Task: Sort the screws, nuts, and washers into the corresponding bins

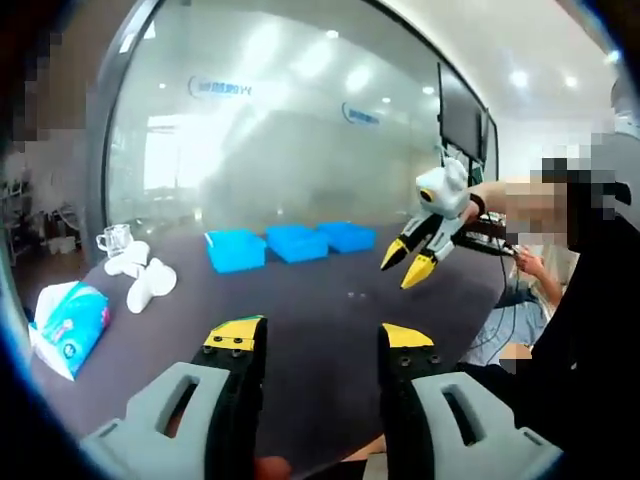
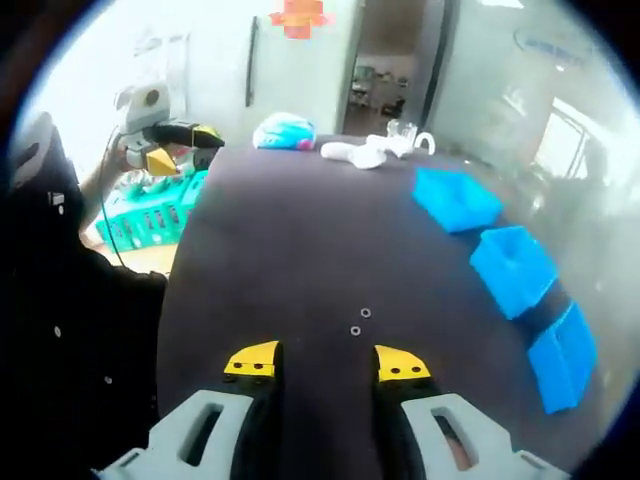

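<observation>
Washers (image 2: 360, 321), two small rings, are seen lying on the dark surface (image 2: 300, 250) just ahead of the right gripper (image 2: 327, 363), slightly right of the gap between its yellow-tipped jaws. The jaws are held apart with nothing between them. In the left gripper view the same spot is made out only as faint specks (image 1: 355, 295) beyond the left gripper (image 1: 320, 336), too small to tell apart.

Three blue bins (image 2: 512, 268) are set in a row to the right of the right gripper, running away from it along the surface's edge; in the left gripper view the bins (image 1: 291, 243) lie well ahead, side by side. The left gripper is also open and empty, low over the near edge of the surface.

Farther out, a tissue pack (image 1: 66, 325) lies ahead and to the left of the left gripper, with white objects (image 1: 140, 272) and a glass cup (image 1: 113, 239) beyond it. A green basket (image 2: 152, 220) is seen off the surface's edge, far left of the right gripper, near the other gripper held in a person's hand.
</observation>
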`<state>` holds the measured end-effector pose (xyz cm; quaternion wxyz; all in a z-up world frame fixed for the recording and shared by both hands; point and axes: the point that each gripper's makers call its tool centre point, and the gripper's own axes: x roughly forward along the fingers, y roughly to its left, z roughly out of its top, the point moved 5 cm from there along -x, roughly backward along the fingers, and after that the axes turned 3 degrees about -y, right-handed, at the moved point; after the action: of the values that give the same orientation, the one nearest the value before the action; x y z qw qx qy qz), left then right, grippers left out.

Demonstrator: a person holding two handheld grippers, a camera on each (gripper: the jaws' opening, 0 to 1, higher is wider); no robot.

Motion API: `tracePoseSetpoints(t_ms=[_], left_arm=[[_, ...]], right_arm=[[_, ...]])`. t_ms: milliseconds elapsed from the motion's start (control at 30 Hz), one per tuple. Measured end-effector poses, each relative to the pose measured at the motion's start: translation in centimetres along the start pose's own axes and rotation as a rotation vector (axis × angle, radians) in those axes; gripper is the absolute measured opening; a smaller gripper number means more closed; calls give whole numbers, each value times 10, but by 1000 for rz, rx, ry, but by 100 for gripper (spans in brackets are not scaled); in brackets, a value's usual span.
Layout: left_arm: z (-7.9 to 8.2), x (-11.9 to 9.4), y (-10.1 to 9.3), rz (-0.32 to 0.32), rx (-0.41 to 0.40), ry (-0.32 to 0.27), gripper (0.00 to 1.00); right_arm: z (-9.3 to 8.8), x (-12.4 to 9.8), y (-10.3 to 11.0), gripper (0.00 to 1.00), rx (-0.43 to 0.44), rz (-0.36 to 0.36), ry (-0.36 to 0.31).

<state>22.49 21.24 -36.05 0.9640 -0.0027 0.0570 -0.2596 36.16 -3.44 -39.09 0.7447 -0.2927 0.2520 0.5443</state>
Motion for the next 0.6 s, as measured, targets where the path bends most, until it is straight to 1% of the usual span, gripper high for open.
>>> tracePoseSetpoints(t_ms=[133,233,367,500,600], left_arm=[[0,1,-2,-3,-1,-1,44],[1,2,-4,-8,-3,-5,44],[1,2,-6,-12,-6,-8,44],[-1,1,-6,-12,-8,-6,44],[-2,1,-5,-11,-6,-3,44]], right_arm=[[2,8,-5,29,-12,20,34],[3,14,-5,28,-13,42,65],[6,21,-11,26,-14,46,80],[4,27,-17,22,-6,52,117],[2,30,-18,22,-6,65,143]])
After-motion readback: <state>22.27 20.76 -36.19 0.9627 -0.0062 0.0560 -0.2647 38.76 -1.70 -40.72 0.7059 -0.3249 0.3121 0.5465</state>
